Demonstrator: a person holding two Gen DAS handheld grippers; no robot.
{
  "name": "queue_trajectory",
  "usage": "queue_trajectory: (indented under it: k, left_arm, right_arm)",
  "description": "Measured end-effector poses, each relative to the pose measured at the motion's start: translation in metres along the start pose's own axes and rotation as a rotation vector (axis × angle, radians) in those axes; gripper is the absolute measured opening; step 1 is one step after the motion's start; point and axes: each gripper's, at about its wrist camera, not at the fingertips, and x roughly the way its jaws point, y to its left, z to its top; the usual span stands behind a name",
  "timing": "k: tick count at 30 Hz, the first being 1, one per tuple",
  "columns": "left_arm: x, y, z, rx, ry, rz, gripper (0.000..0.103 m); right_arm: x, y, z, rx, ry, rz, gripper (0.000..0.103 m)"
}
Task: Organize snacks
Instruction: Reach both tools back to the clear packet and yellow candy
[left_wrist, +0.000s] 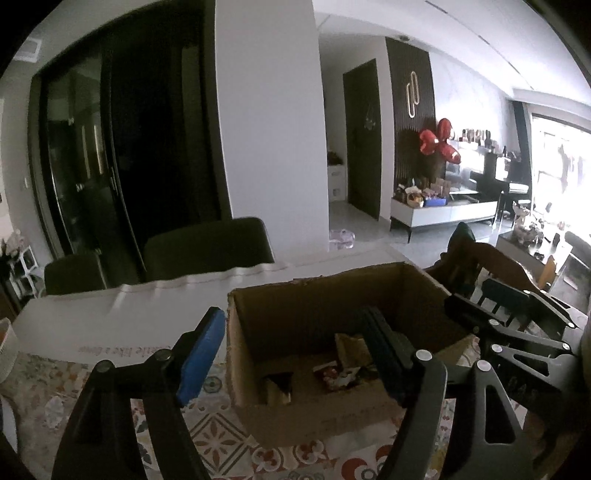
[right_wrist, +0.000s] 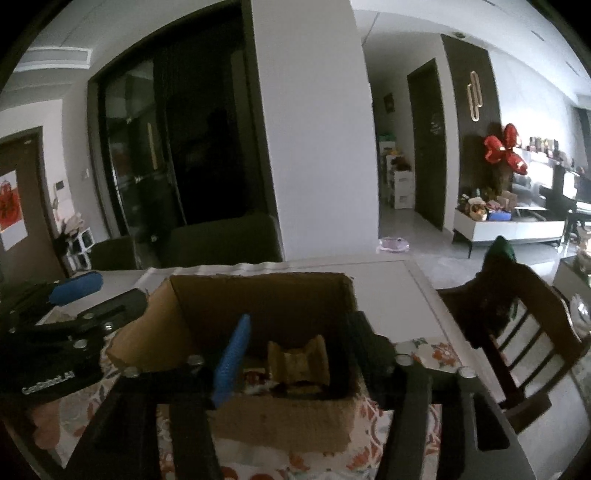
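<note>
Sitting on a patterned tablecloth (left_wrist: 229, 439) near the table's right edge, an open cardboard box (left_wrist: 295, 417) is holding a few snacks (left_wrist: 341, 374). Over it, the left claw (left_wrist: 291, 360) is standing open with nothing between its jaws: its blue finger (left_wrist: 201, 354) is hanging outside the box's left wall, the other over the inside. From the right wrist view alone, a tan wrapped snack (right_wrist: 297, 363) is showing clearly, lying just beyond the right claw (right_wrist: 299, 363), which is gaping empty above the box's near rim. A wooden chair (right_wrist: 517, 332) is standing beside the table's right edge.
</note>
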Motion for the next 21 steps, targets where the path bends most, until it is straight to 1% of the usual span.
queue_trajectory:
  k: [5, 7, 15, 21]
  left_arm:
    - [-0.023, -0.009, -0.006, 0.036, -0.041, -0.025, 0.076]
    - [-0.032, -0.013, -0.009, 0.045, -0.061, -0.024, 0.076]
    - [-0.058, -0.028, -0.027, 0.122, -0.141, -0.034, 0.075]
    - [-0.069, -0.039, -0.043, 0.169, -0.147, -0.050, 0.075]
  right_arm:
    - [-0.029, -0.001, -0.009, 0.007, -0.039, -0.025, 0.060]
    - [-0.039, -0.002, -0.012, 0.009, -0.049, -0.035, 0.060]
    - [-0.068, -0.006, -0.024, -0.005, -0.058, -0.049, 0.060]
    - [-0.080, -0.010, -0.039, -0.029, -0.041, -0.054, 0.060]
